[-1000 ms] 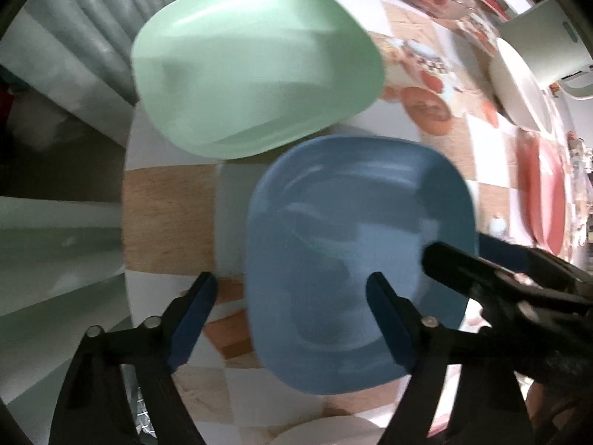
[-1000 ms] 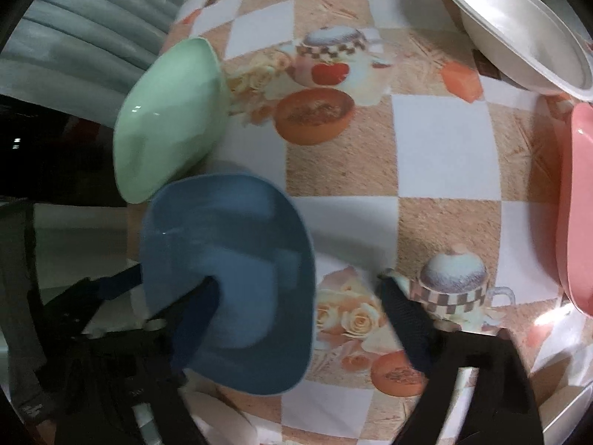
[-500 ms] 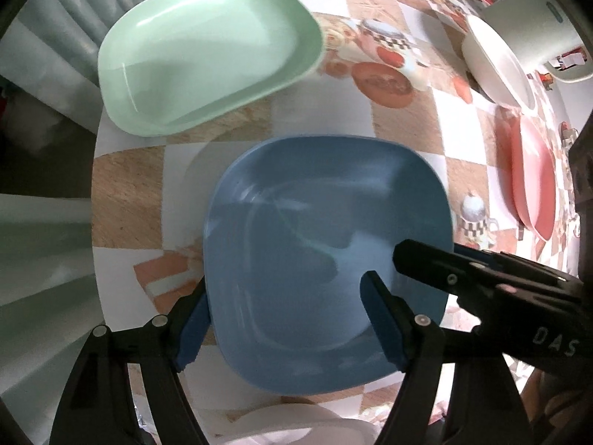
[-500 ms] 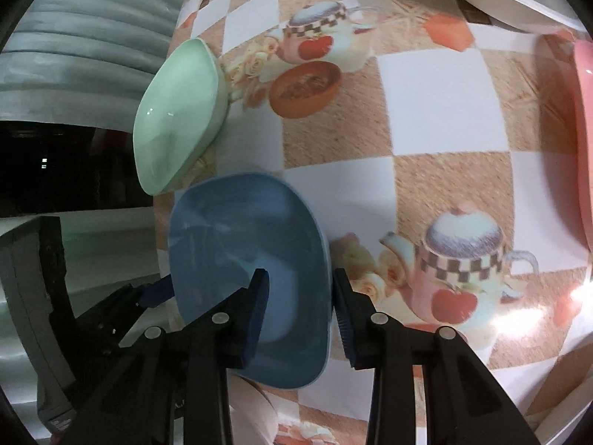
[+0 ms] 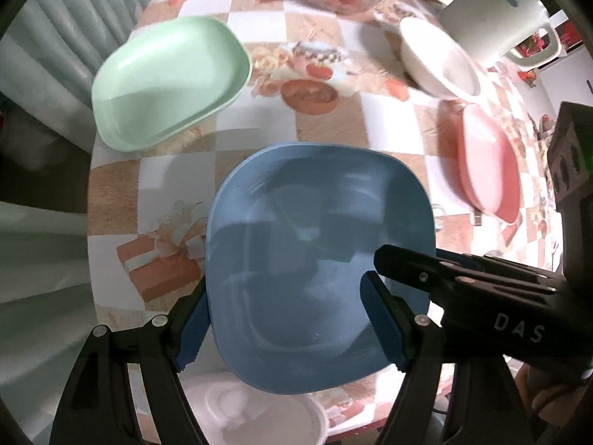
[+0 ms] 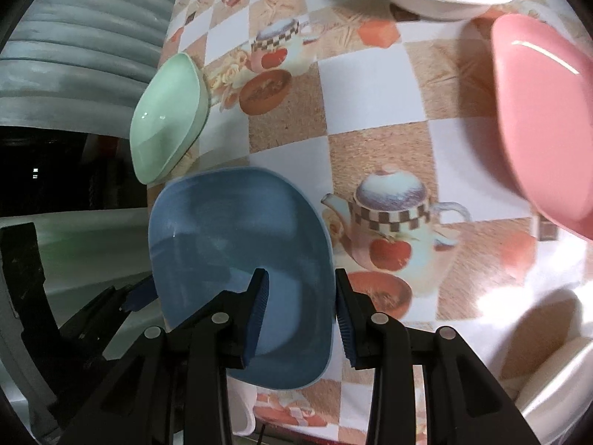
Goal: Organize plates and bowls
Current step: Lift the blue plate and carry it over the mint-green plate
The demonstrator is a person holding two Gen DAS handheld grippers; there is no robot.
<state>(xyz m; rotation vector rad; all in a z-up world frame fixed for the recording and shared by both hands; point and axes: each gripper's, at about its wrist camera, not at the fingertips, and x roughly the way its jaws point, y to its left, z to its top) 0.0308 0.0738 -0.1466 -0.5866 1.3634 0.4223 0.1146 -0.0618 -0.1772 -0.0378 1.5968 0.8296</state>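
The right tongs [image 6: 300, 315] pinch the blue plate's [image 6: 237, 252] right rim between narrow jaws, above the checkered surface [image 6: 378, 104]. The left tongs [image 5: 285, 319] stand wide around its near edge. A green plate [image 5: 166, 78] lies at 11 o'clock, a pink plate [image 5: 489, 163] at 2.

Blue sq. plate [image 5: 318, 244] in claw [image 6: 300, 311]
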